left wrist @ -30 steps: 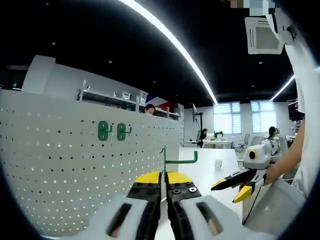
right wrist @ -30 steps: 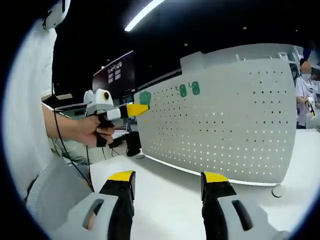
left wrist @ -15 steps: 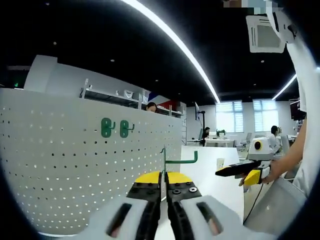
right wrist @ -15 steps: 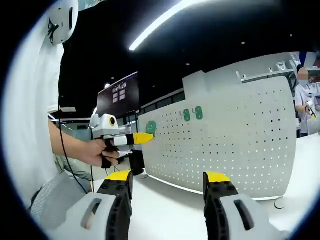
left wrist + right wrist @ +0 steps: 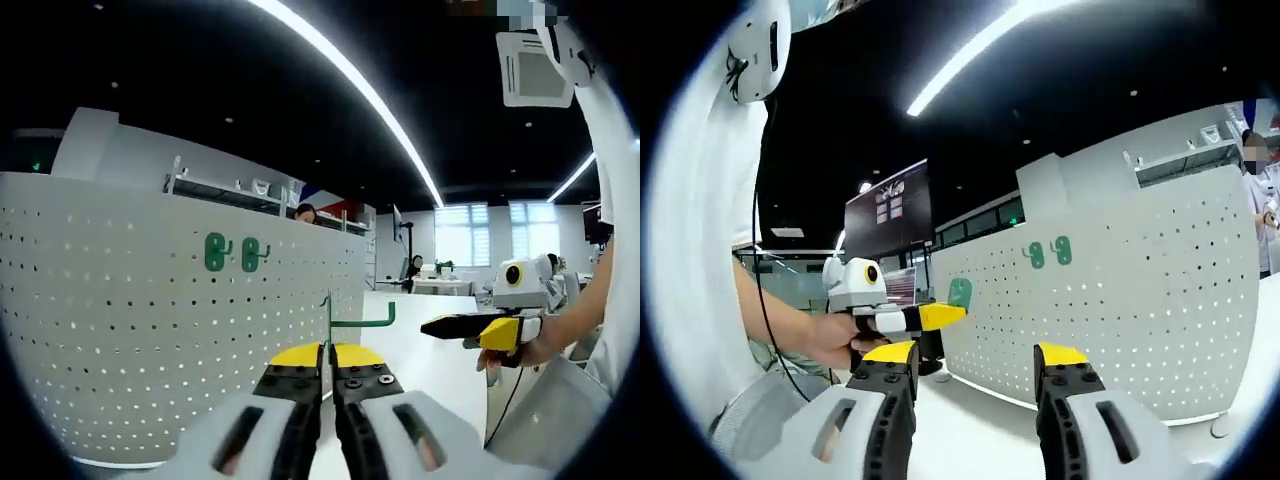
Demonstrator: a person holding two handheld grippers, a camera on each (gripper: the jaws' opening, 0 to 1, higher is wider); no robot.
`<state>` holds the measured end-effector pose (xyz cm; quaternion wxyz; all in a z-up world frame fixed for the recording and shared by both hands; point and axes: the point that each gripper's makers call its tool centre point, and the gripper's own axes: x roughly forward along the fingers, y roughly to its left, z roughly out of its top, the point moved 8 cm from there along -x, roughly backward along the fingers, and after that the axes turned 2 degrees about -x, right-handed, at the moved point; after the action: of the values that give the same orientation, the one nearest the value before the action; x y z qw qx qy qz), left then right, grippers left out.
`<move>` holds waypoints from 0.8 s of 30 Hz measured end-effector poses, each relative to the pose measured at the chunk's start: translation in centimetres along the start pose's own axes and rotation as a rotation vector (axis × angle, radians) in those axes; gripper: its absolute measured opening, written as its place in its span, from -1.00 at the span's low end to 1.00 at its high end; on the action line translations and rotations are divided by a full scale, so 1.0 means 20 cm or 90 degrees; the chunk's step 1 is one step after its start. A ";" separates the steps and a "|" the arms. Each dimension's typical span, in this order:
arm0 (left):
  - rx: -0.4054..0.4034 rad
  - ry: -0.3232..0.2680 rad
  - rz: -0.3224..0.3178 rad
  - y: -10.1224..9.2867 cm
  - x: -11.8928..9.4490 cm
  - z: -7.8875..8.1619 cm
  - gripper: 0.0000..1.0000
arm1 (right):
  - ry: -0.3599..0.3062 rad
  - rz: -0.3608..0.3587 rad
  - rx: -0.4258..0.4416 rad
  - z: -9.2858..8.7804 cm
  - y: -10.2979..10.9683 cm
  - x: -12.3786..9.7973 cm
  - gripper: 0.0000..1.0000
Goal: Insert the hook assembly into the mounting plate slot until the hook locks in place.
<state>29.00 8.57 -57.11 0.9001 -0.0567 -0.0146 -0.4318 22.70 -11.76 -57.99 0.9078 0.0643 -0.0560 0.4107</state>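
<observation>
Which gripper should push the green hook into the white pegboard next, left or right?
Left. The left gripper is shut on the green hook, beside the white perforated pegboard where two green hooks already hang. The right gripper is open and holds nothing.

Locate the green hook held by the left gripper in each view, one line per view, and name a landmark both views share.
Left gripper view: the green hook stands at centre, clamped between the shut jaws of the left gripper, its arm pointing right.
Right gripper view: it shows left of centre, at the yellow tip of the left gripper, in front of the pegboard's edge.
Shared landmark: the two green hooks already mounted side by side on the white pegboard.
</observation>
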 end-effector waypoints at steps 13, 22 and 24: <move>0.009 0.005 0.019 -0.04 -0.03 -0.01 -0.96 | -0.017 0.018 0.013 0.04 0.02 0.10 -0.32; 0.005 -0.006 0.043 -0.06 -0.04 0.00 -0.96 | -0.036 0.022 0.024 0.07 0.04 0.16 -0.43; 0.007 -0.005 0.050 -0.06 -0.04 0.00 -0.96 | -0.031 0.026 0.020 0.07 0.04 0.18 -0.43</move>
<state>27.58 8.34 -57.10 0.9165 -0.0539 -0.0186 -0.3959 24.30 -8.76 -56.08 0.8964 0.0878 -0.0729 0.4283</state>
